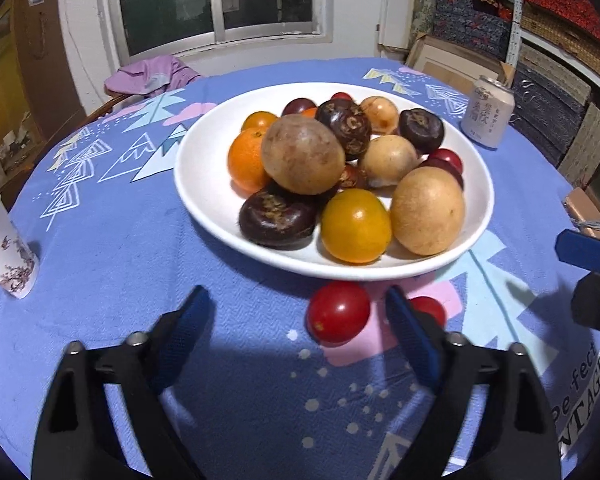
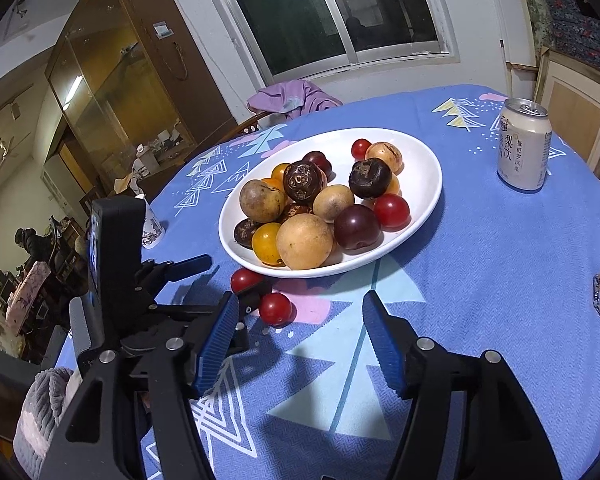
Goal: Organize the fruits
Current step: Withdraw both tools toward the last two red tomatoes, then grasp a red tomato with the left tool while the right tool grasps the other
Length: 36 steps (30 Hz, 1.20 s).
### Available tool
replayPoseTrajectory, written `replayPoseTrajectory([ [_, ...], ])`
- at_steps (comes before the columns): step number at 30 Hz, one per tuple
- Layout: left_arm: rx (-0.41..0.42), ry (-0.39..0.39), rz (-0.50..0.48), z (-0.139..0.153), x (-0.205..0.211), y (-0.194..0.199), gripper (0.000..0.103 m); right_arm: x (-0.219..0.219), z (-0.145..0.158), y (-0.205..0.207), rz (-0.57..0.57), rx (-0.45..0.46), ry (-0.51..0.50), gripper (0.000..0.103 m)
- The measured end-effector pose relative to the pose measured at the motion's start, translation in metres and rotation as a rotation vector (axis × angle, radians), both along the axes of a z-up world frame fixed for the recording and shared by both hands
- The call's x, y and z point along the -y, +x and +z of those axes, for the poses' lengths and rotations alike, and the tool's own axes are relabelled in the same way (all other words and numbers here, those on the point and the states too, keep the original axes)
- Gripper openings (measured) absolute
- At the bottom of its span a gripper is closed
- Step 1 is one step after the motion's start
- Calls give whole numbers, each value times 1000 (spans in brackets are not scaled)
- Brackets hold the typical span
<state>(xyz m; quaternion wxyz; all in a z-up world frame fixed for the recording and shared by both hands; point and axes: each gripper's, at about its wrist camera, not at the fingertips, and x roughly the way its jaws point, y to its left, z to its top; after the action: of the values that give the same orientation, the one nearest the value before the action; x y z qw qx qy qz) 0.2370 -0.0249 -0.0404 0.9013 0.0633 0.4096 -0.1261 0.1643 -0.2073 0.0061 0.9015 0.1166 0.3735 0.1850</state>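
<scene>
Glossy white plate (image 1: 204, 200) — matt woven cloth (image 1: 120, 264) beneath.

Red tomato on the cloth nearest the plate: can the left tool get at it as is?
Probably yes. The red tomato lies on the cloth just ahead of the left tool, between its open fingers, untouched. Nothing blocks it; the white plate rim sits just behind, and a second tomato lies outside the finger.

Both grippers have black angular frames with silver screws and ribbed blue pads on their fingers (image 2: 216, 344).
</scene>
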Motion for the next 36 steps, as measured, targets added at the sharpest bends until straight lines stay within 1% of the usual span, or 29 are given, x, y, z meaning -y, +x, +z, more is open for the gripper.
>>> replayPoseTrajectory([
  [1,-3,-1,-11,-1,1,1,62,0,0,0,0,-2,0,66],
  [3,-2,1,-22,-1,4,0,58,-1,-1,0,1,-4,0,66],
  [5,10,10,-27,0,7,-1,58,-1,-1,1,2,-6,0,66],
  [6,13,15,-29,1,8,-2,55,-1,-2,0,3,-6,0,66],
  [7,17,19,-37,1,10,-3,49,-1,-2,0,4,-6,0,66],
  [9,33,42,-51,2,15,-7,43,-2,-2,0,5,-7,-1,66],
  [11,58,70,-43,4,17,-12,42,-3,-3,0,8,-11,-5,66],
  [12,68,75,-41,5,16,-14,39,-4,-4,0,10,-12,-9,66],
  [13,76,76,-38,7,15,-17,35,-5,-5,1,12,-13,-14,66],
  [19,115,63,8,19,-3,-28,27,-22,-17,3,38,-33,-78,66],
  [22,114,34,30,22,-18,-27,27,-35,-23,3,55,-33,-123,66],
  [25,99,-24,24,20,-29,-23,27,-47,-29,3,64,-23,-166,66],
  [27,61,-81,-8,17,-31,-19,28,-53,-32,3,69,-20,-185,66],
  [29,37,-110,-34,13,-31,-17,29,-61,-36,7,80,-18,-212,66],
  [30,35,-111,-40,12,-31,-16,30,-64,-36,8,84,-16,-223,66],
  [33,28,-105,-51,7,-28,-16,41,-77,-39,14,102,-8,-254,65],
  [34,21,-100,-61,5,-26,-16,42,-79,-39,15,105,-7,-260,64],
  [36,21,-89,-73,4,-21,-16,42,-84,-41,17,117,-12,-270,59],
])
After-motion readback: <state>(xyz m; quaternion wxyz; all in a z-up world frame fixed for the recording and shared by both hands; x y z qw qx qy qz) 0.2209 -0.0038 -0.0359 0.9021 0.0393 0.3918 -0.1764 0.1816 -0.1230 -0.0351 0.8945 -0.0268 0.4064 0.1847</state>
